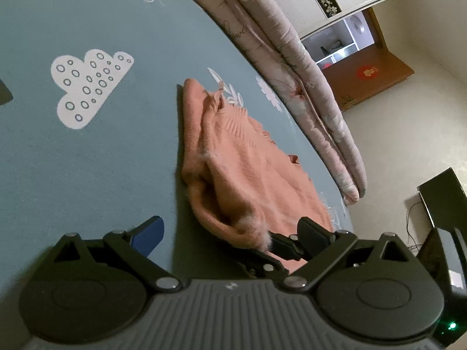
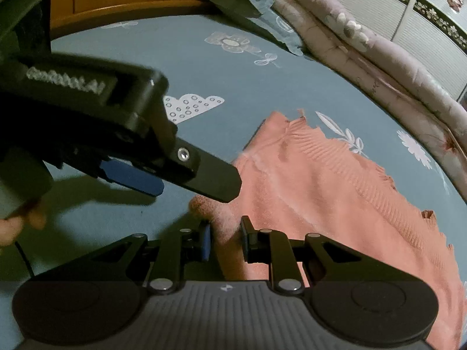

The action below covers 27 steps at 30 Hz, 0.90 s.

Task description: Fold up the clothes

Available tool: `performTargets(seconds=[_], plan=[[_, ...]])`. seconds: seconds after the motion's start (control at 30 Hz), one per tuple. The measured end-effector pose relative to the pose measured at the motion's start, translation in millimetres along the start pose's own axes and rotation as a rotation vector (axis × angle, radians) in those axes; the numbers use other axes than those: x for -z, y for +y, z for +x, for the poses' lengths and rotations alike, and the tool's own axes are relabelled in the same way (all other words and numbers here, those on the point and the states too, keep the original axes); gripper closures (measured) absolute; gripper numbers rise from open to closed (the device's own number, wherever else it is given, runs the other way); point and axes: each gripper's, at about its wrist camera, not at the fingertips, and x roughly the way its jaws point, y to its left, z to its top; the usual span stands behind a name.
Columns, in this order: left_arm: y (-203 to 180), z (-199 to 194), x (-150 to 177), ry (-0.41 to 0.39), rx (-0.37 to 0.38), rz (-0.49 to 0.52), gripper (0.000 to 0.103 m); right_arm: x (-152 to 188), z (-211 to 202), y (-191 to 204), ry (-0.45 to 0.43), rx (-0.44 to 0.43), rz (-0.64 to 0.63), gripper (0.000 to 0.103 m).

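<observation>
One pink knit sweater (image 2: 315, 192) spread on the blue patterned bedsheet (image 1: 87, 160), just ahead of both claws; right claw (image 2: 224, 240) clenched on a bunched pink fold at the near edge; left claw (image 1: 230, 233) spread wide, released, its dark finger over the same corner, blue-padded finger off to the side above bare sheet; one rolled floral quilt (image 1: 306, 93) beyond the sweater; one white cloud print (image 1: 87, 84) further left.
</observation>
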Motion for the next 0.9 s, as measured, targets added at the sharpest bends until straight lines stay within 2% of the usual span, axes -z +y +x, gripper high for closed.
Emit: performTargets(seconds=[0.1,0.47,0.67,0.9], plan=[[2,3,-1,0.012,0.023,-0.019,0.006,0,1,-2,0.003,-0.007,0.015,0.079],[21,32,0,0.117,0.203,-0.229,0.007,-4,-7,-14,-0.032,-0.009,0.064,0.079],[35,53,-12,0.118,0.275,-0.342,0.009,-5,-12,-22,-0.055,-0.021,0.105,0.08],[35,83,-43,0.158,0.268,-0.346,0.01,-6,-21,-31,-0.078,-0.043,0.158,0.08]])
